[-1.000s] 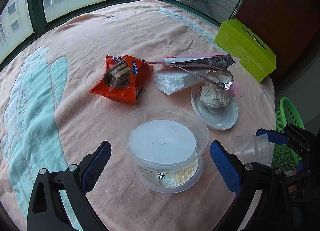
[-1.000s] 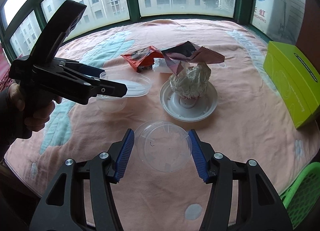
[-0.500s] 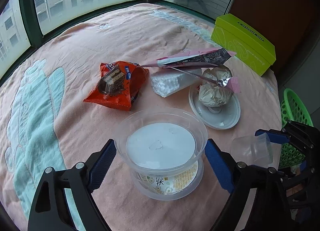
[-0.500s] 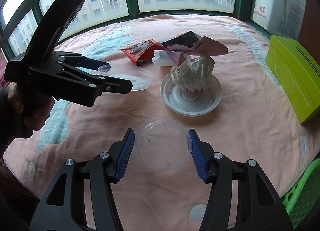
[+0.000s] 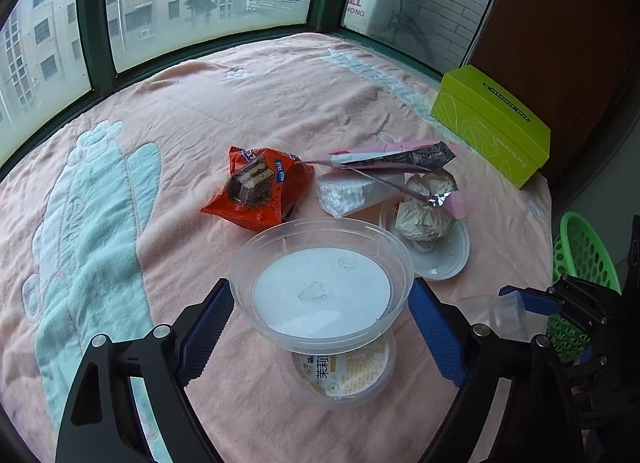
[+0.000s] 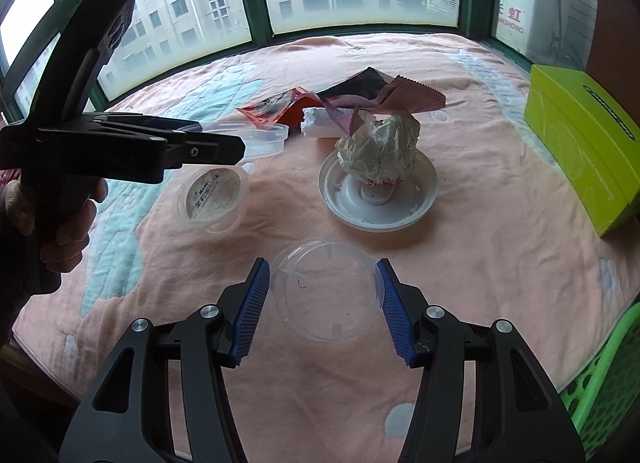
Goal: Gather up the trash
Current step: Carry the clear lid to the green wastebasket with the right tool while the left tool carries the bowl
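Clear bowl (image 5: pixel 322 283), mouth up

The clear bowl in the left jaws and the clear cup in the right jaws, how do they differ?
The clear bowl is wide and shallow; the clear cup is narrower. The bowl is lifted above a labelled tub; the cup has only blanket behind it. Both are empty transparent plastic, each held in a gripper's jaws.
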The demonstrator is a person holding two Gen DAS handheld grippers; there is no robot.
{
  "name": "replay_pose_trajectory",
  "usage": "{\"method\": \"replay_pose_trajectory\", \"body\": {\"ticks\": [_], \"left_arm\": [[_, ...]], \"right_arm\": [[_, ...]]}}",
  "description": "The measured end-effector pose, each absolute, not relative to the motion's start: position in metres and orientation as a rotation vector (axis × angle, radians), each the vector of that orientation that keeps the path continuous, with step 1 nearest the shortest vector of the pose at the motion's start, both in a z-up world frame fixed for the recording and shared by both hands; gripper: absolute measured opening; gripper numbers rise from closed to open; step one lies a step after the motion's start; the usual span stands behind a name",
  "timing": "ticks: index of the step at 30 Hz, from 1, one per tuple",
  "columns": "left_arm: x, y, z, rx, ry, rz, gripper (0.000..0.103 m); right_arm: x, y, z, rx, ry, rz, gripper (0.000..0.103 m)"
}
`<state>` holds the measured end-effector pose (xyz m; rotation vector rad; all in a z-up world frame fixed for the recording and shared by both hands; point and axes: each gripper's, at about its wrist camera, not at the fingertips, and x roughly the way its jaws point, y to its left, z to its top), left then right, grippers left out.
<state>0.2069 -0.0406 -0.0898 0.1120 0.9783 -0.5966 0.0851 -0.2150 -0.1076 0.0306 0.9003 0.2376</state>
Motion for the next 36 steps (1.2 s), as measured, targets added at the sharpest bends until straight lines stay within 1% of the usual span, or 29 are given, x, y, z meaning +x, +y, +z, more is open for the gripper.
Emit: {"method": "replay_pose_trajectory", "body": {"ticks": [17, 29, 36], "left_arm": [[0.132, -0.041, -0.022, 0.058, 0.803, -0.413, 0.085], [0.084, -0.053, -0.004, 0.030, 0.762, -0.356, 0.085], [0.070, -0.059, 0.004, 0.025, 0.740, -0.341, 0.085]], "right_arm": [[0.032, -0.248, -0.055, 0.129, 0.810, 0.092, 0.055], [-0.008, -0.269, -0.032, 0.160, 0.749, 0.031, 0.055], [-0.025, -0.280, -0.022, 0.173, 0.718, -0.005, 0.055]]}}
